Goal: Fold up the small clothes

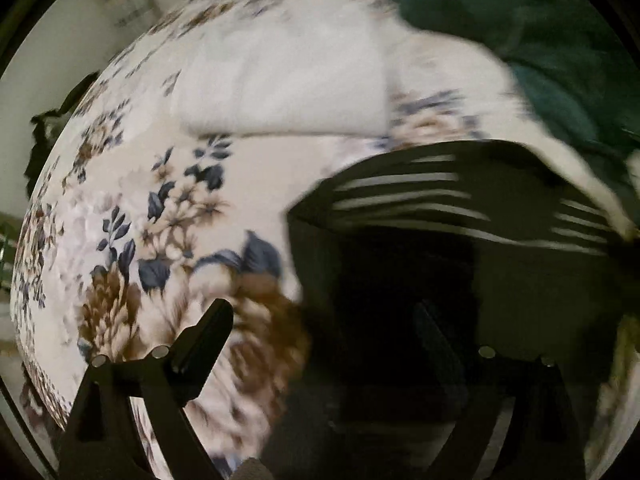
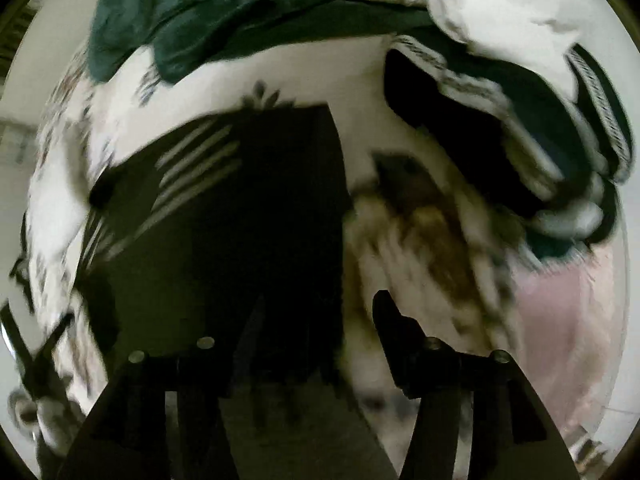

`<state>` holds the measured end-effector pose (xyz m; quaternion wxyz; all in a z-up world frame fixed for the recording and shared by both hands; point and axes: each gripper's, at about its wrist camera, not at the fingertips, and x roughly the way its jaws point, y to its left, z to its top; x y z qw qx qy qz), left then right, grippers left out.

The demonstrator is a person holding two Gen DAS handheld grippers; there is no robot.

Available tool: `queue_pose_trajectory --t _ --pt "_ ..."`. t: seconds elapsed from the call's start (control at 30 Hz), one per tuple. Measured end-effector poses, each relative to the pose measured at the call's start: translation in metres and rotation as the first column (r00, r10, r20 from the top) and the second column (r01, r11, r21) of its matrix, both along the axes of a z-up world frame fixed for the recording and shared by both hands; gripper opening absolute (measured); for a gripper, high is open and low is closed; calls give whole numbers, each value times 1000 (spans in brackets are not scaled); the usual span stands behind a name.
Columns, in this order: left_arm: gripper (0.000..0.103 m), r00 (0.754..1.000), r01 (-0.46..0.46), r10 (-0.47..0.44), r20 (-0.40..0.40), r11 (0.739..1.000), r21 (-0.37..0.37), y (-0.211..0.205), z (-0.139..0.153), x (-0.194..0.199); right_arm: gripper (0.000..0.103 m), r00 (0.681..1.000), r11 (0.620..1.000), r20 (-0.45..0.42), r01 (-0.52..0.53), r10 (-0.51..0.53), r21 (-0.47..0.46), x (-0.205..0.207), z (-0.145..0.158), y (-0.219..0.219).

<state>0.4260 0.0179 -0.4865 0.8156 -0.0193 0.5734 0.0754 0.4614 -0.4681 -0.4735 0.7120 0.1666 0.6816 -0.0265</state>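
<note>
A black garment with white stripes (image 1: pixel 420 240) lies on the floral bedspread (image 1: pixel 168 208); it also shows in the right wrist view (image 2: pixel 240 208). My left gripper (image 1: pixel 324 320) is open, its left finger (image 1: pixel 208 328) over the bedspread and its right finger over the black cloth. My right gripper (image 2: pixel 320 316) is open, its left finger dark against the garment, its right finger (image 2: pixel 390 312) over the bedspread (image 2: pixel 420 240). Both views are motion-blurred.
A folded white garment (image 1: pixel 280 84) lies farther back on the bed. A dark green garment (image 1: pixel 540 40) lies at the back right, also in the right wrist view (image 2: pixel 224 12). A white cloth (image 2: pixel 500 8) and a dark striped garment (image 2: pixel 500 120) lie at right.
</note>
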Motion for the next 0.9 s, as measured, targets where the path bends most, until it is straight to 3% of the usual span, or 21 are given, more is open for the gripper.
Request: queue_pose_trajectory --t 0.1,0.17,0.3,0.4,0.5,0.63,0.7,0.77,0.8,0.87,0.9 --pt "92 996 88 -88 5 995 -37 -50 34 -37 58 999 999 -38 -28 30 43 -40 28 -16" --pt "92 988 146 -149 -30 985 -92 -95 40 -70 58 997 998 -67 -39 42 48 -68 42 -38" --pt "92 944 225 -268 -191 949 -220 -206 4 -146 58 994 997 -94 -59 62 40 -98 50 -87" --pt "92 883 245 -348 -314 914 -323 -289 -39 -204 58 990 996 -115 -70 76 50 -98 40 -122" --pt "92 852 290 -392 -348 906 -310 -348 -70 -238 58 989 990 -89 -115 122 78 -73 22 -133" --pt "89 839 326 -385 -385 921 -212 -384 -111 -254 58 978 970 -18 -203 208 137 -9 -8 -112" --pt "77 856 338 -379 -352 925 -175 -387 -116 -253 58 973 960 10 -229 230 163 24 -20 -99" --pt "49 867 350 -379 -323 925 -146 -385 -115 -250 58 967 954 41 -254 251 161 62 -36 -85" --pt "41 874 347 -376 -307 926 -148 -382 -112 -249 58 969 956 42 -246 242 158 83 -47 -80" --pt "10 889 340 -372 -268 927 -158 -375 -104 -247 58 977 963 37 -211 208 165 110 -64 -75" --pt "9 893 336 -370 -257 927 -166 -372 -101 -248 58 981 964 38 -195 191 181 125 -74 -72"
